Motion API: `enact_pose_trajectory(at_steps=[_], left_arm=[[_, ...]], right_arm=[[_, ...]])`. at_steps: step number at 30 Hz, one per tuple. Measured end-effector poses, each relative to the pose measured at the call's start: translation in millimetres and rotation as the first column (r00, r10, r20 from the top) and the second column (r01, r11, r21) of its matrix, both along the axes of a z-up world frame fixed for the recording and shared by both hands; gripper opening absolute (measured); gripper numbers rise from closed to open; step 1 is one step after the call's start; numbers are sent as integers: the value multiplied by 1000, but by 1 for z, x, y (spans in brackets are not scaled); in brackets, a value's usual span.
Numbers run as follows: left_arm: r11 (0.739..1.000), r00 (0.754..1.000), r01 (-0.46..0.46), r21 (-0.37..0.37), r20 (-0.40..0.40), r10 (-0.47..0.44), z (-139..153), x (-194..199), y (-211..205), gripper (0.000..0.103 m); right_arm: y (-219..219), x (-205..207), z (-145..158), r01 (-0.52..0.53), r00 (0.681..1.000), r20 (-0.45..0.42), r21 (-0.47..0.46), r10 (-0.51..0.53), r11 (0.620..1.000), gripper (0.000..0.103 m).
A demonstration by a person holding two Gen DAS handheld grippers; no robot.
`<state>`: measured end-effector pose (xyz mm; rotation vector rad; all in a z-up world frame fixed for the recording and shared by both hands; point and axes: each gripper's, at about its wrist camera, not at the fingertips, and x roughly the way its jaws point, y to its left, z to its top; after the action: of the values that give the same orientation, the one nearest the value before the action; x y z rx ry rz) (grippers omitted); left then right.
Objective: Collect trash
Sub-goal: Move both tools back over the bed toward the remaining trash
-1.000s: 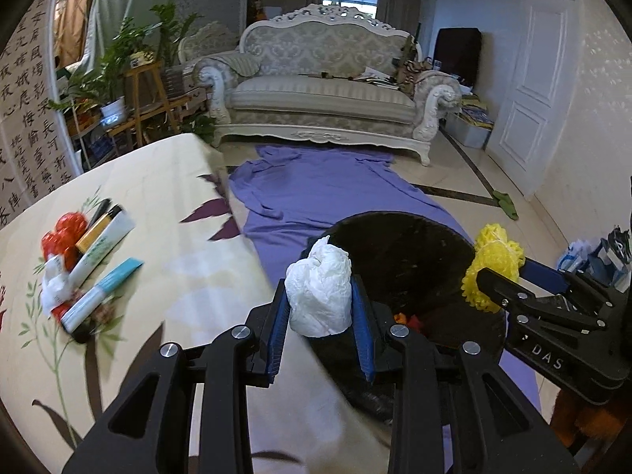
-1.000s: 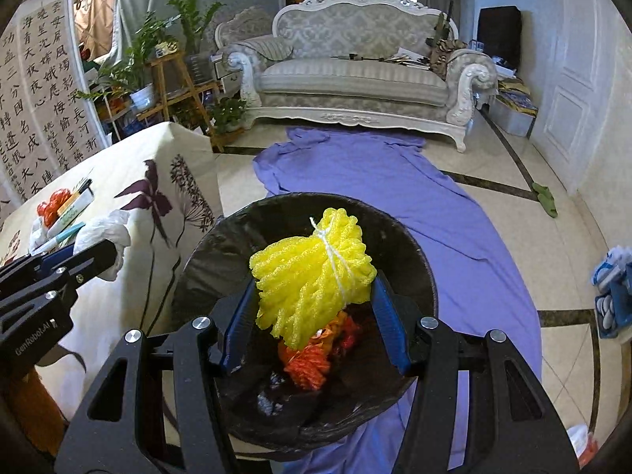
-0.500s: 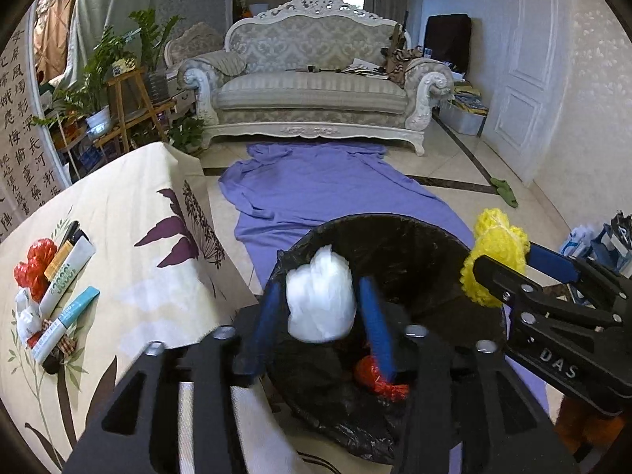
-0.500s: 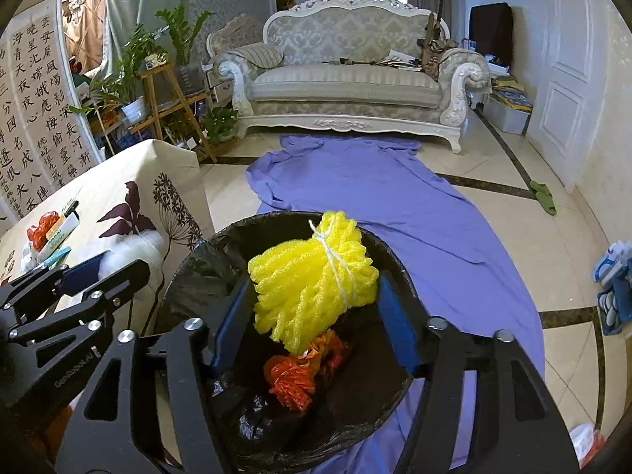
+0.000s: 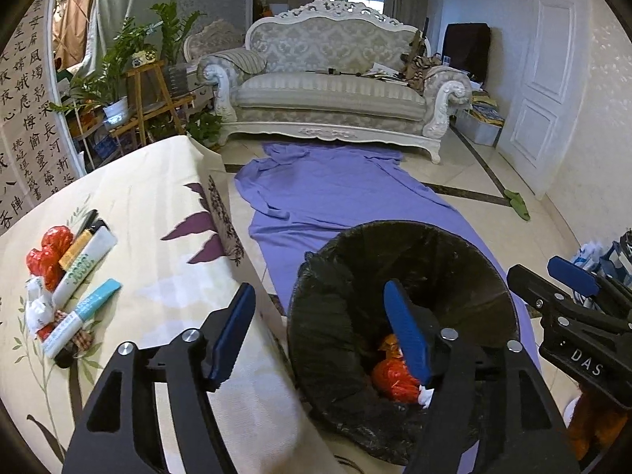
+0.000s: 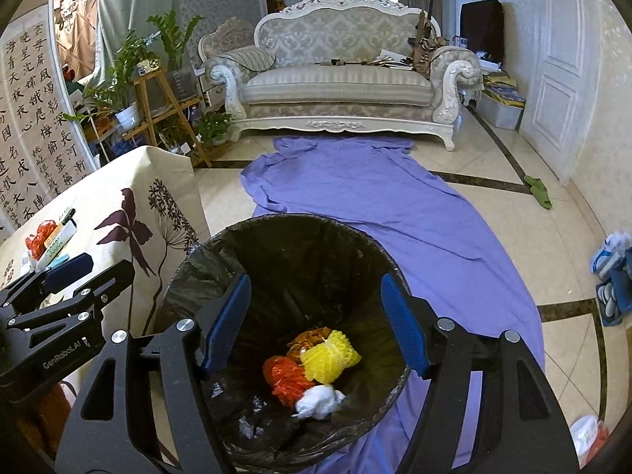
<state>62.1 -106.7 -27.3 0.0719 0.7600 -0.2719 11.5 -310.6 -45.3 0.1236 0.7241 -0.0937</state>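
Hovering over the black-lined trash bin (image 6: 221,249), the right hand-held gripper (image 6: 316,324) and the left hand-held gripper (image 5: 320,331) have both just been opening, and each now stands released with nothing between its blue pads. Down in the bin lie the yellow foam net (image 6: 330,359), a white crumpled wad (image 6: 318,397) and some orange-red trash (image 6: 286,379). Farther left, the floral-clothed surface (image 5: 158,197) carries tubes and red wrappers (image 5: 47,252), and beyond spreads a purple cloth (image 6: 375,197) before the sofa (image 6: 339,83).

Black bin liner (image 6: 284,260); yellow foam net (image 6: 330,359), seemingly orange-red bag (image 6: 286,379), white wad (image 6: 320,401).
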Motion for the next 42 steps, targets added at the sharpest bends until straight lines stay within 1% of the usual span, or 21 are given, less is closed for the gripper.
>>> enact_pose_trajectory(at_steps=[3,8,15,20,24,28,31,34,42], left_arm=[[1000,1000,-17,6,12,17,4,-4,11,67],[998,998,-62,12,25,61,11,-11,34,67],[987,986,-161,22,38,160,17,-17,81,67],[967,967,-254,23,33,254,17,-22,125,67],[944,944,-331,22,15,330,13,-23,160,67],[922,922,-387,12,-6,387,9,-23,188,67],[914,913,-407,5,-18,407,6,-22,200,67],[911,911,-412,4,-31,412,2,-18,207,67],[914,911,-406,2,-76,405,-9,-2,212,67]], right_arm=[[7,0,2,-13,1000,3,4,12,1000,67],[33,2,6,-60,998,7,22,60,998,67],[84,8,12,-166,986,15,32,166,986,67],[123,12,16,-245,969,18,36,245,969,67],[160,17,18,-315,949,15,35,315,948,67],[191,21,20,-370,929,13,22,369,929,67],[208,24,21,-397,918,10,16,396,918,67],[217,26,20,-408,913,3,12,408,913,67],[220,29,14,-404,914,-22,11,404,915,67]])
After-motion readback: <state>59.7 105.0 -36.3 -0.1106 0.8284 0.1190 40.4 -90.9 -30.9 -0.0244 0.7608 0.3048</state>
